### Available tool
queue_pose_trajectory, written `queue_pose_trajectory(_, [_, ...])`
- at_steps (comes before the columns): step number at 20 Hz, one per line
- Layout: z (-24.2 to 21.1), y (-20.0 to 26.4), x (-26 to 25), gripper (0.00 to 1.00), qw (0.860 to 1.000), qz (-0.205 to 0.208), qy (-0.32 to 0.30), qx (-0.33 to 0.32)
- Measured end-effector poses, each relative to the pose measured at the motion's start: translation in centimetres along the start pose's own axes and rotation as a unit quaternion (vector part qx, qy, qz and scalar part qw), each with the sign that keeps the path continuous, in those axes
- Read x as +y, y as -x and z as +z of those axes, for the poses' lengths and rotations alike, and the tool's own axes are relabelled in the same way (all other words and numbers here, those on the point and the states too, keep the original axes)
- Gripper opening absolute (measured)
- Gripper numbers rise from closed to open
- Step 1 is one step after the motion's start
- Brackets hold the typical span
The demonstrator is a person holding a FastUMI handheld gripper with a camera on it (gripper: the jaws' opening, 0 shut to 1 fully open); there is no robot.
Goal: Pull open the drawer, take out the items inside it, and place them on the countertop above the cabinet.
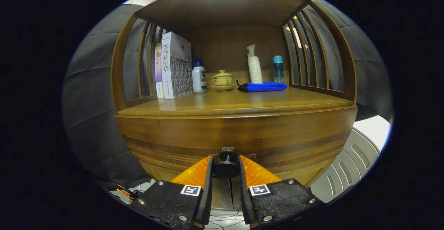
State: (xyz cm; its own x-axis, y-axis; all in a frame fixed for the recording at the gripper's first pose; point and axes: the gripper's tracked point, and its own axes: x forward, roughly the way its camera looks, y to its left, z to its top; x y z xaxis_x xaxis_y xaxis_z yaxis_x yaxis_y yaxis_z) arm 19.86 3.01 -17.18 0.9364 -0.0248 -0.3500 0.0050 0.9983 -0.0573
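A brown wooden cabinet point(236, 133) stands in a booth with grey cloth walls. Its top is a bench point(236, 103) with slatted sides and a roof. On the bench stand two books point(173, 67), a small white bottle point(199, 77), a yellow lidded cup point(222, 80) on a saucer, a white pump bottle point(255, 67), a blue bottle point(278, 68) and a folded blue cloth point(264, 86). The claw point(226, 167) is almost closed, and both fingers point(197, 172) press on the round dark knob point(226, 165) of the drawer point(236, 146). The knob sits right between the fingers. The drawer front is just beyond them, under the bench.
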Motion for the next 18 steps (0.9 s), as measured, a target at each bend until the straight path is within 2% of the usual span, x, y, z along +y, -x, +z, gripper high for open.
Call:
queue_pose_trajectory(11, [-0.9,3.3,0.3,0.36,1.000,-0.005,-0.006,0.003])
queue_pose_trajectory(18, [-1.8,6.7,0.6,0.37,1.000,0.001,0.013,0.002])
